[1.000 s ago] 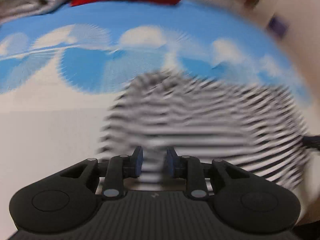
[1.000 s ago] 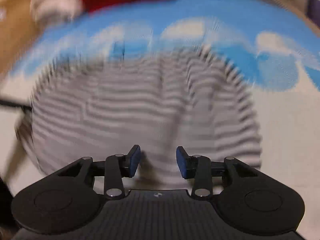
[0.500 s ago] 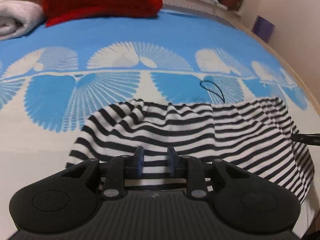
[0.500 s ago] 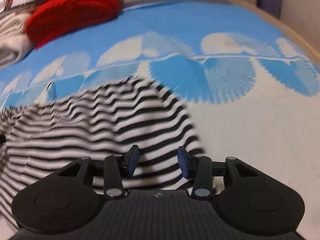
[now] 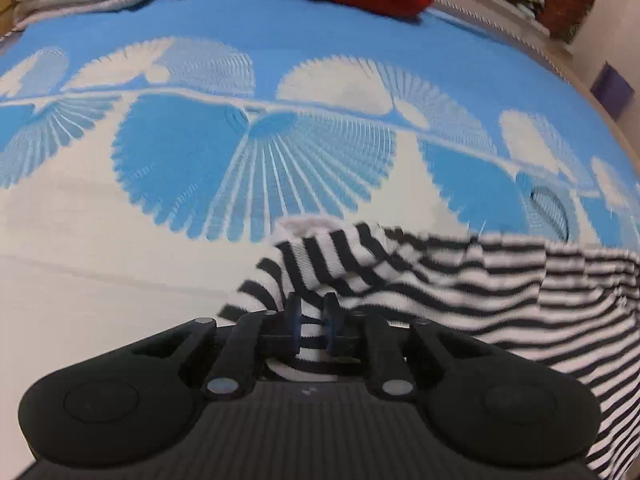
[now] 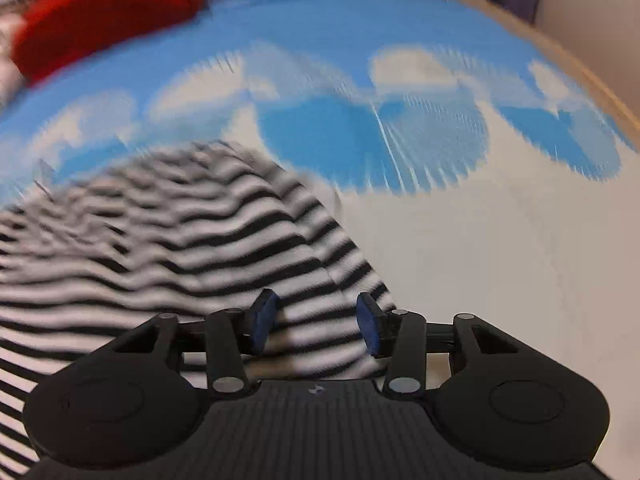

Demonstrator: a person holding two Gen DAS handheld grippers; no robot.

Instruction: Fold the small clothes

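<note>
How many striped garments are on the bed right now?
1: a black-and-white striped knit garment lying on the blue-and-white patterned bedspread, directly ahead of both cameras. Others may lie outside both views.

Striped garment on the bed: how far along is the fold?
Early. Nothing looks folded yet: the striped garment lies rumpled and spread on the blue and white bedspread. In hand: the left tool has just been closing and pinches a striped edge; the right tool, just opening, straddles cloth without pressing it. Left: smoothing and every fold.
</note>
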